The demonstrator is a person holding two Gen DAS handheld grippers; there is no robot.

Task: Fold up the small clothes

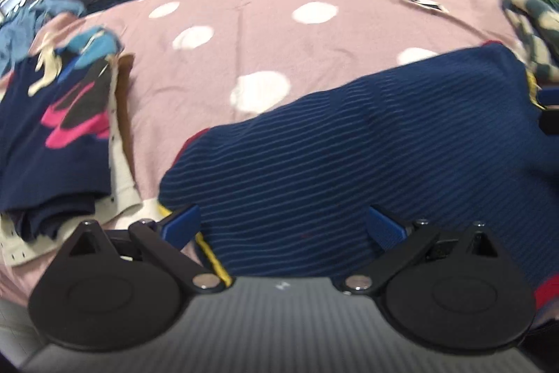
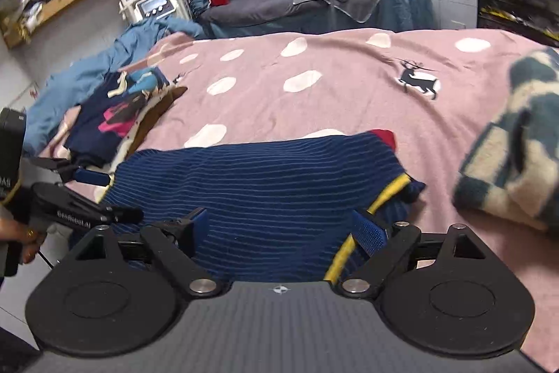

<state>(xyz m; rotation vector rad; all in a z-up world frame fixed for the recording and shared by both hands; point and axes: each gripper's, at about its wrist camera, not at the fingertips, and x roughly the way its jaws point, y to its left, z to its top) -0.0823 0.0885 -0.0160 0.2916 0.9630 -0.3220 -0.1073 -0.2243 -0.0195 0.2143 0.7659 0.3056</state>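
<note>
A navy striped garment [image 1: 367, 156] with yellow and red trim lies folded on the pink dotted blanket [image 1: 244, 23]; it also shows in the right wrist view [image 2: 265, 191]. My left gripper [image 1: 283, 226] is open, its blue fingers spread over the garment's near left edge. My right gripper [image 2: 286, 226] is open over the garment's near right part, by the yellow trim [image 2: 387, 191]. The left gripper [image 2: 91, 177] shows at the left in the right wrist view.
A stack of folded clothes, navy with pink print [image 1: 59, 135], sits at the blanket's left [image 2: 111, 121]. A teal and cream fleece garment [image 2: 513, 142] lies at the right. A blue cloth [image 2: 87, 72], a monitor cart, shelves and another bed stand beyond.
</note>
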